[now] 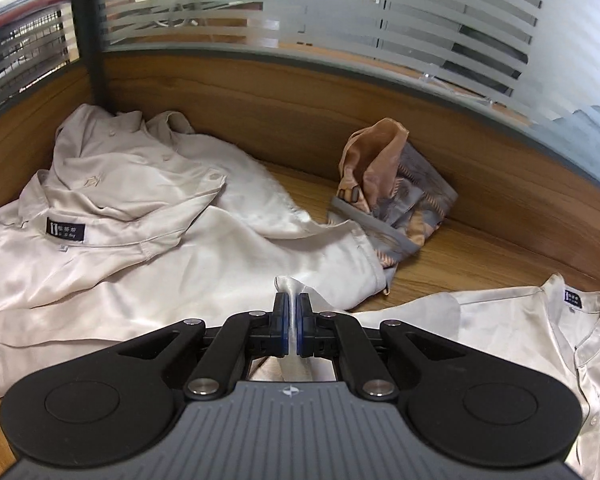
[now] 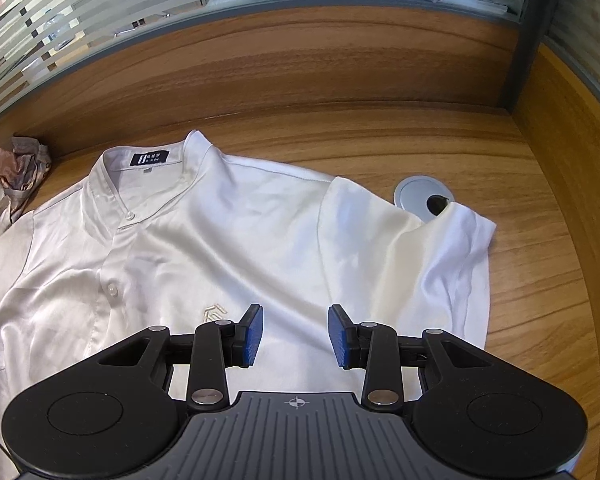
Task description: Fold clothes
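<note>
A white satin shirt (image 2: 220, 248) lies spread front up on the wooden desk, collar and black label at the far side. My right gripper (image 2: 296, 332) hovers open just above its chest, beside the embroidered logo, with nothing between the blue pads. The shirt's short sleeve (image 2: 452, 264) lies out to the right. In the left wrist view my left gripper (image 1: 293, 308) is shut on a thin fold of white satin (image 1: 288, 284); the same shirt (image 1: 520, 320) lies at the right there. Whether the pinched fold belongs to it I cannot tell.
A second cream shirt (image 1: 140, 200) lies crumpled at the left. A brown and grey patterned garment (image 1: 388, 196) is bunched against the wooden partition (image 1: 300, 112). A round grey cable grommet (image 2: 418, 196) sits partly under the sleeve. Bare desk (image 2: 540, 300) shows at the right.
</note>
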The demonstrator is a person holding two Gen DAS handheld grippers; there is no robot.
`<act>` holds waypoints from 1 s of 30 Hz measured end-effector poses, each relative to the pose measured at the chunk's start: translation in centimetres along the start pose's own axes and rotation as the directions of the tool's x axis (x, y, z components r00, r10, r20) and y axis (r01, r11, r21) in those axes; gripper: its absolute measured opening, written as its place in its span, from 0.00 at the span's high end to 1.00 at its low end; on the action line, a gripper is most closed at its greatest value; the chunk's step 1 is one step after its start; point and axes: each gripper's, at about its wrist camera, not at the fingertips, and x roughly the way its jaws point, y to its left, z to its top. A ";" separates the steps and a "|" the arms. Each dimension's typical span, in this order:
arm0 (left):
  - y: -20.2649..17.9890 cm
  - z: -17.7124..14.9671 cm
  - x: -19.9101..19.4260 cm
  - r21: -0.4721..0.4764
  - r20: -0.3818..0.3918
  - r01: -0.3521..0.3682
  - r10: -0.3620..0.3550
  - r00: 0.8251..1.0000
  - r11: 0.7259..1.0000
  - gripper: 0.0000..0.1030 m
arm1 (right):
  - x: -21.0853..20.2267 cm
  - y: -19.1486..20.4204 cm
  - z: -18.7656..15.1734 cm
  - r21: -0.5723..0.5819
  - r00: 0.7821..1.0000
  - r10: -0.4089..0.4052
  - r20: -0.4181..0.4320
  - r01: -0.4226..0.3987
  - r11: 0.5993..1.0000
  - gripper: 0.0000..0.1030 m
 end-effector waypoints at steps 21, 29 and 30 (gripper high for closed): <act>-6.3 -4.9 -3.3 0.111 -0.124 0.158 -0.144 0.982 0.981 0.74 | -0.1 3.9 -0.1 -0.092 0.988 0.155 -0.029 -0.157 0.983 0.63; -9.6 -6.2 -4.4 0.195 -0.163 0.245 -0.215 0.963 0.950 0.71 | 0.5 7.5 -0.6 -0.168 0.970 0.237 -0.060 -0.244 0.955 0.63; -10.0 -6.2 -4.4 0.207 -0.167 0.255 -0.223 0.961 0.945 0.71 | 0.6 7.9 -0.5 -0.175 0.967 0.248 -0.062 -0.255 0.951 0.63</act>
